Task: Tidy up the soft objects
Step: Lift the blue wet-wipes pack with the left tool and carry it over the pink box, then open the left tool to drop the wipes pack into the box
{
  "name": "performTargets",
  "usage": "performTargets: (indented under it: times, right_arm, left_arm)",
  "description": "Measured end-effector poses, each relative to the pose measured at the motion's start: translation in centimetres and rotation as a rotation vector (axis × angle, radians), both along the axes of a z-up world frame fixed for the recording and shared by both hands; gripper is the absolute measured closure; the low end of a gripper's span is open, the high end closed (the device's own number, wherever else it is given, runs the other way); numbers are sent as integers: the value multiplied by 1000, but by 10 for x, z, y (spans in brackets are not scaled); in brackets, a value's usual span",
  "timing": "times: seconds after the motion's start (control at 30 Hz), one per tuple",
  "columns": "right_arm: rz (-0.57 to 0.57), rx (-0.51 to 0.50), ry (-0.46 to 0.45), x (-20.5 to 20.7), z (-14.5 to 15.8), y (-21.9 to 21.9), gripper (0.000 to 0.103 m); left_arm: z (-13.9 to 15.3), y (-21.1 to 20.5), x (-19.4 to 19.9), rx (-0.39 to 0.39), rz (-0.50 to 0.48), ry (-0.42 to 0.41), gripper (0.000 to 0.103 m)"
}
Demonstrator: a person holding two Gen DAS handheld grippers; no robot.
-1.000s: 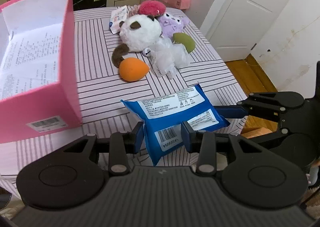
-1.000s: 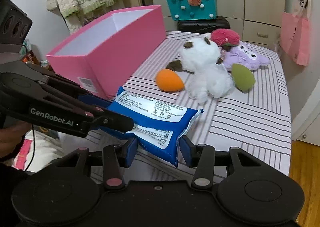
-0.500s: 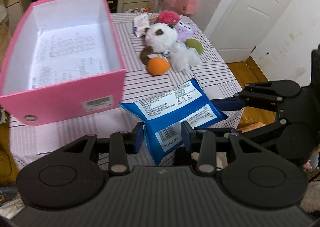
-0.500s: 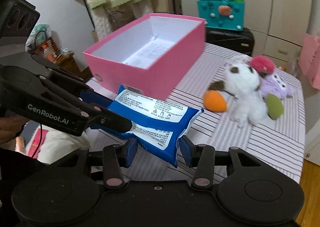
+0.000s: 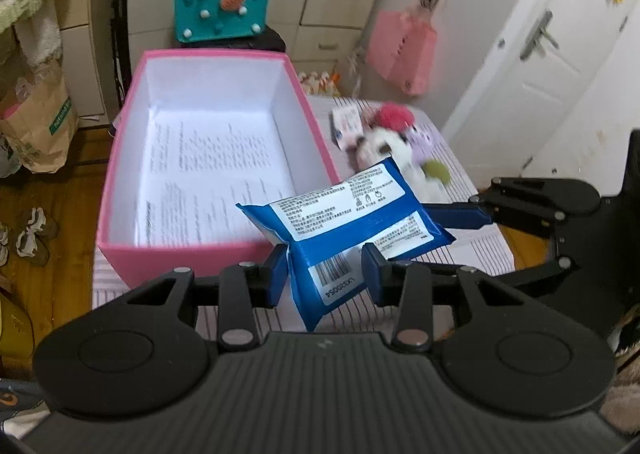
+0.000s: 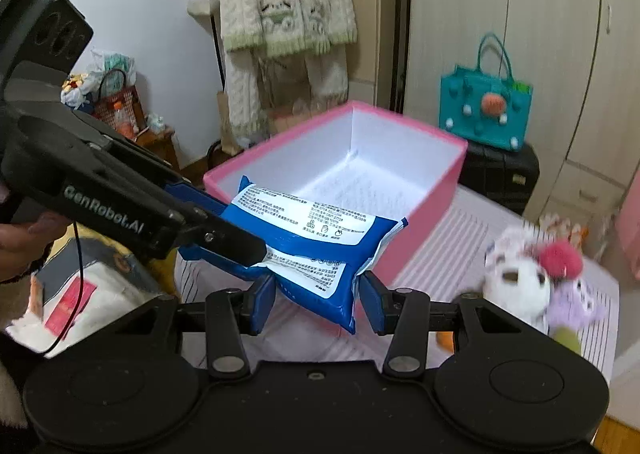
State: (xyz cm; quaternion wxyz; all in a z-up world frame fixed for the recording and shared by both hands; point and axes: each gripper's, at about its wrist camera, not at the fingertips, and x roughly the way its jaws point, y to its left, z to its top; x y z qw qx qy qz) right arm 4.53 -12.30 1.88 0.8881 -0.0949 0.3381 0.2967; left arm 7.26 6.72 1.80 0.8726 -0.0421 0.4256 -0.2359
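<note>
A blue soft pack of wipes (image 5: pixel 344 226) with white labels is held in the air by both grippers. My left gripper (image 5: pixel 325 274) is shut on one end of the pack. My right gripper (image 6: pixel 316 294) is shut on the other end of the pack (image 6: pixel 316 238). The pack hangs over the near right corner of the open pink box (image 5: pixel 120 190), which has white walls and printed paper on its floor. The box also shows in the right wrist view (image 6: pixel 440 182). The right gripper's fingers (image 5: pixel 460 214) reach in from the right in the left wrist view.
Soft toys lie on the striped table (image 5: pixel 492 250) right of the box: a white plush dog (image 6: pixel 516 286), a pink ball (image 6: pixel 560 258), a purple plush (image 6: pixel 576 302), a green sponge (image 5: pixel 436 170). A teal bag (image 5: pixel 220 10) stands behind the box. A door (image 5: pixel 552 66) is at the right.
Both grippers have lifted the blue pack and carried it left, from above the table's front to over the box's near corner. The view now looks down into the box.
</note>
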Motion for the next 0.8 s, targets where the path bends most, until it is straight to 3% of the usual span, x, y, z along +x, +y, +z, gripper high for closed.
performTargets:
  times: [0.17, 0.4, 0.7, 0.8]
  right_arm:
    - [-18, -1, -35, 30, 2, 12, 51]
    - [-71, -10, -51, 95, -9, 28, 52]
    - [-148, -86, -30, 172, -26, 56, 52]
    - [-169, -113, 2, 189, -33, 61, 52]
  left_arm:
    - [3, 11, 29, -9, 22, -30, 65]
    - [-6, 19, 104, -7, 58, -34, 65]
    - [-26, 22, 200, 2, 102, 43, 65]
    - [-36, 22, 226, -7, 111, 103, 65]
